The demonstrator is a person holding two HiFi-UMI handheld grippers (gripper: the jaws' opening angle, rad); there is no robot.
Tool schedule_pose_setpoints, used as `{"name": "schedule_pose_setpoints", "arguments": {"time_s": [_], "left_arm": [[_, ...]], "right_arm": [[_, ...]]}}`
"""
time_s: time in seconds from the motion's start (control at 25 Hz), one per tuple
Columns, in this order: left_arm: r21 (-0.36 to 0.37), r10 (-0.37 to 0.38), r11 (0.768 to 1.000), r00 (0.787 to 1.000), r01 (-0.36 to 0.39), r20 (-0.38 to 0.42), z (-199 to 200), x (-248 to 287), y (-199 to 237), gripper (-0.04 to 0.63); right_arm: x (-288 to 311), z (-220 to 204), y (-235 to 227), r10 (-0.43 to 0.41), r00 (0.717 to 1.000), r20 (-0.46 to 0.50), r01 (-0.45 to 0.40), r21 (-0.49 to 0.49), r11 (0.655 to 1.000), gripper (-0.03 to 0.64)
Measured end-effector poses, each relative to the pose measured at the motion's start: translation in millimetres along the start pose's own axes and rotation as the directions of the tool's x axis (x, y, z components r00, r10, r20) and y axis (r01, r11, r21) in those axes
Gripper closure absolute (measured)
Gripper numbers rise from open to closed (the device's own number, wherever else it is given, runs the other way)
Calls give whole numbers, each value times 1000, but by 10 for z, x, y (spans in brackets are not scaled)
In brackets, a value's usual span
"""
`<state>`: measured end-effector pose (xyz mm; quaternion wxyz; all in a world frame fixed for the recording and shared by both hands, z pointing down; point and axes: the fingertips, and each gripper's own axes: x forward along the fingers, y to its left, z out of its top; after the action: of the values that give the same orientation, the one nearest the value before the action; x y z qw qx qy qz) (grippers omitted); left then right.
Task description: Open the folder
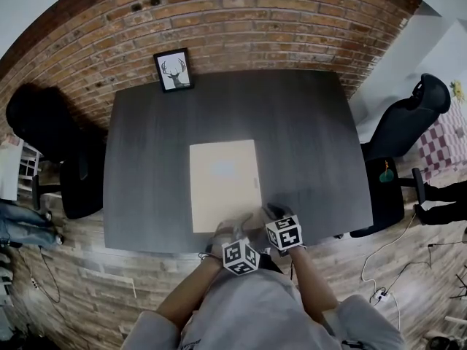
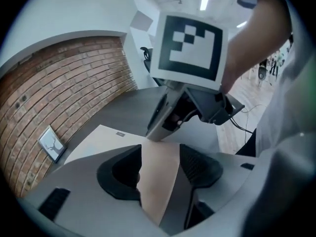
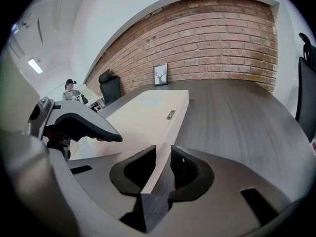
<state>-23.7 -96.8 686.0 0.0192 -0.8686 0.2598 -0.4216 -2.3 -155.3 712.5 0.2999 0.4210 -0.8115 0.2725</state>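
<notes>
The folder [image 1: 222,184] lies closed and flat near the front middle of the dark worktop [image 1: 314,137], a small label [image 3: 171,114] close to its right edge.

Both grippers meet at its near edge, angled down. The left gripper [image 2: 160,168] has its fingers wide apart, with the folder's near corner showing in the gap and neither pad pressing on it. The right gripper [image 3: 163,169] sits at the near right corner. Its fingers leave only a narrow gap that straddles the folder's right edge, one over the cover and one over the worktop, clamped on nothing visible. The person's forearms reach in from below in the head view.

A framed deer picture [image 1: 174,70] leans against the brick wall [image 1: 255,20] at the worktop's far left corner. A black chair [image 1: 408,122] stands on the right, well clear.
</notes>
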Motion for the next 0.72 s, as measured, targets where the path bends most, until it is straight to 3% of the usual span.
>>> {"name": "schedule_pose_setpoints", "arguments": {"time_s": [0.16, 0.4, 0.72], "left_arm": [[66, -13, 998, 1000, 15, -22, -13, 63, -94, 354], [190, 32, 982, 998, -20, -62, -91, 210, -155, 351], [221, 72, 973, 997, -63, -33, -48, 157, -75, 353]], "right_arm": [[3, 2, 3, 5, 1000, -4, -5, -5, 1000, 551], [1, -19, 3, 9, 1000, -2, -9, -8, 1000, 552], [4, -5, 5, 15, 1000, 0, -15, -22, 1000, 552]]}}
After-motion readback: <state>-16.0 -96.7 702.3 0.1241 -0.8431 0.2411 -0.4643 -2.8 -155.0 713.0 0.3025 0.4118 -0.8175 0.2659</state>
